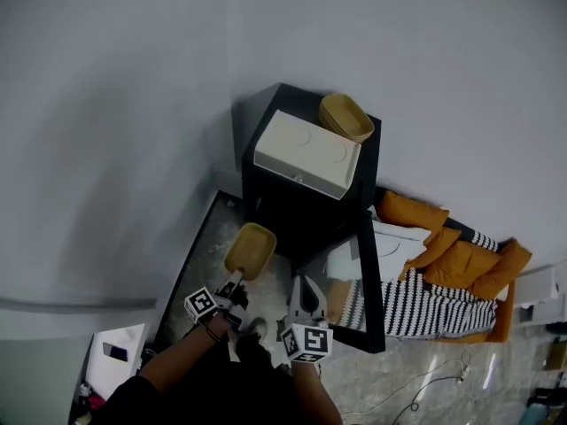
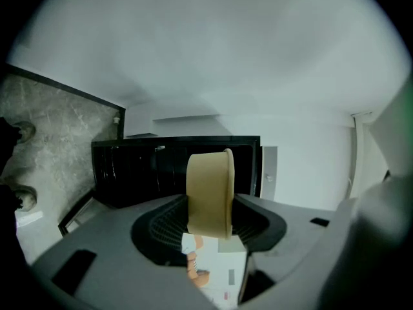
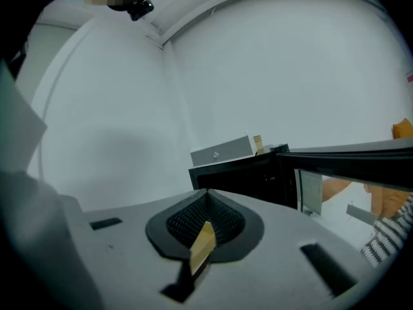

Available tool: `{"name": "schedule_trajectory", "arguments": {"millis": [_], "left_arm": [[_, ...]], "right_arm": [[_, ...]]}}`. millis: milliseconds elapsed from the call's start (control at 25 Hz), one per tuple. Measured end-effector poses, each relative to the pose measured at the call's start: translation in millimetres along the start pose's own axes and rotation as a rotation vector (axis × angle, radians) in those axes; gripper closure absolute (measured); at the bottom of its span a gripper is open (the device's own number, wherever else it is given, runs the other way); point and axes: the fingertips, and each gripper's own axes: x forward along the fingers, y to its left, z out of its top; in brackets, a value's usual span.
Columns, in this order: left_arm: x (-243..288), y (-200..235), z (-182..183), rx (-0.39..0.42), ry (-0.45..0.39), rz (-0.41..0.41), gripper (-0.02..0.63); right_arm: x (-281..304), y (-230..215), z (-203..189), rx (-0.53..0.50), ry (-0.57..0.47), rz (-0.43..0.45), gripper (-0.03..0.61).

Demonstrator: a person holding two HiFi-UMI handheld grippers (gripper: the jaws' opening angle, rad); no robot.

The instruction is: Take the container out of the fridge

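Observation:
My left gripper (image 1: 237, 277) is shut on a tan oblong container (image 1: 251, 250), held out in front of the small black fridge (image 1: 306, 211), to its left and clear of it. In the left gripper view the container (image 2: 210, 192) stands on edge between the jaws of that gripper (image 2: 210, 228), with the black fridge (image 2: 142, 166) behind it. My right gripper (image 1: 301, 295) hangs beside the left one, before the open fridge door (image 1: 374, 273). In the right gripper view its jaws (image 3: 206, 196) meet at a point with nothing held; the fridge (image 3: 245, 173) lies ahead.
A white box (image 1: 306, 153) and a second tan container (image 1: 345, 118) sit on top of the fridge. Orange cushions (image 1: 452, 255) and a striped cloth (image 1: 425, 308) lie right of the door. A white bin (image 1: 111, 357) stands at the lower left, and cables (image 1: 425, 388) trail on the floor.

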Motion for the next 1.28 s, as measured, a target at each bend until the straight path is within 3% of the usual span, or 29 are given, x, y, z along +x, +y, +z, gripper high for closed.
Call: {"name": "schedule_trajectory", "arguments": {"millis": [440, 600, 1280], "left_arm": [[-37, -77, 20, -0.023, -0.008, -0.018, 0.419], [-39, -97, 32, 0.014, -0.018, -0.037, 0.419], [-69, -113, 63, 0.034, -0.028, -0.017, 0.419]], "right_arm": [[-13, 30, 10, 0.009, 0.017, -0.054, 0.578], [-17, 46, 8, -0.007, 0.036, -0.059, 0.578], [-17, 65, 3, -0.032, 0.039, -0.114, 0.577]]}}
